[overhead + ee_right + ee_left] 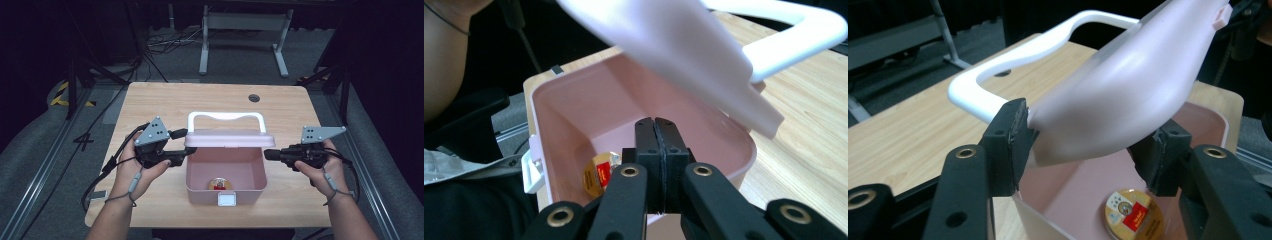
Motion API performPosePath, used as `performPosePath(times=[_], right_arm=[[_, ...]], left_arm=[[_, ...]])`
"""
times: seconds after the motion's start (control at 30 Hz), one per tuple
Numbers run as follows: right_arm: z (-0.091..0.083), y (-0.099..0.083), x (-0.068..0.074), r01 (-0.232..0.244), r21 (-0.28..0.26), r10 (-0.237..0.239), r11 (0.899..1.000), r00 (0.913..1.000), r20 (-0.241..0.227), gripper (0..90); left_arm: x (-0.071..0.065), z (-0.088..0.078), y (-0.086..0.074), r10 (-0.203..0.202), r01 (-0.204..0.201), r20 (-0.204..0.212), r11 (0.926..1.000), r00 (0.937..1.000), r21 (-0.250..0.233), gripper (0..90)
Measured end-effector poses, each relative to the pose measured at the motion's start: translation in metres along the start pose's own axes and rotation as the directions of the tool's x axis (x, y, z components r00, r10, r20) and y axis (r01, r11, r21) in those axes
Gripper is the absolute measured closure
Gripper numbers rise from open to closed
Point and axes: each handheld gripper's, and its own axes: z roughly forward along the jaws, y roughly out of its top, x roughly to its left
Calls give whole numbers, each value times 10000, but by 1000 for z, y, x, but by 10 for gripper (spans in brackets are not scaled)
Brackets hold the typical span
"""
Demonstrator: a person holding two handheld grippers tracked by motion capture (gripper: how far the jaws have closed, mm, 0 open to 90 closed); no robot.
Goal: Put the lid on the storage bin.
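**A:** At the middle of the pale wooden table (165, 100), the pink plastic storage box (196, 175) sat with its hinged pink lid (230, 138) raised. How should you have handled that step?

**B:** Your left tool (186, 144) stood wide with the lid's left end between its jaws. The pads were right against the plastic, but I could not tell whether they pressed on it. I judged the safe way was to carry the lid back along the arc of its hinge, not to pull it sideways, and to let go only once it rested by itself.

**A:** And your other hand?

**B:** Your right tool (267, 154) was clamped on nothing, just beside the box's right rim. It could have steadied that wall if the box began to slide.

**A:** Which way did the box point?

**B:** Its long axis ran left to right across the table and its mouth faced up. The white latch (226, 200) faced you, and the hinge was along the far side. The lid tilted up over the back edge, its white loop handle (226, 116) pointing away from you. A small round gold tin with a red label (219, 184) lay inside, near the front wall.
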Motion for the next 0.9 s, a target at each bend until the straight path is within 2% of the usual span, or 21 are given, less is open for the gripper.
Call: performPosePath(times=[0.23, 0.37, 0.57, 0.6, 0.73, 0.83, 0.9], right_arm=[[0, 3, -2, 57, -481, -61, 9988, 9999, -88, 900], [0, 4, -2, 51, -526, -59, 9986, 9999, -145, 900], [0, 6, -2, 126, -560, -139, 9984, 9996, -229, 900], [0, 7, -2, 130, -556, -145, 9984, 9996, -261, 900], [0, 9, 0, 178, -575, -199, 9982, 9992, -358, 900], [-1, 9, 2, 173, -587, -200, 9981, 9987, -462, 900], [-1, 9, 3, 167, -585, -195, 9982, 9987, -480, 900]], left_arm=[[-3, -1, -3, 29, -34, 155, 9994, 9999, 344, 418], [0, -1, -7, -106, 71, 468, 9972, 9988, 743, 380], [6, -11, -12, -295, 226, 627, 9939, 9976, 1080, 356], [7, -12, -13, -381, 318, 565, 9936, 9977, 1080, 352], [15, -15, -17, -287, 305, -150, 9905, 9995, 1342, 347], [24, -18, -21, -610, 630, -225, 9933, 9979, 971, 351], [33, -22, -24, -1012, 1033, -336, 9924, 9943, 671, 351]])
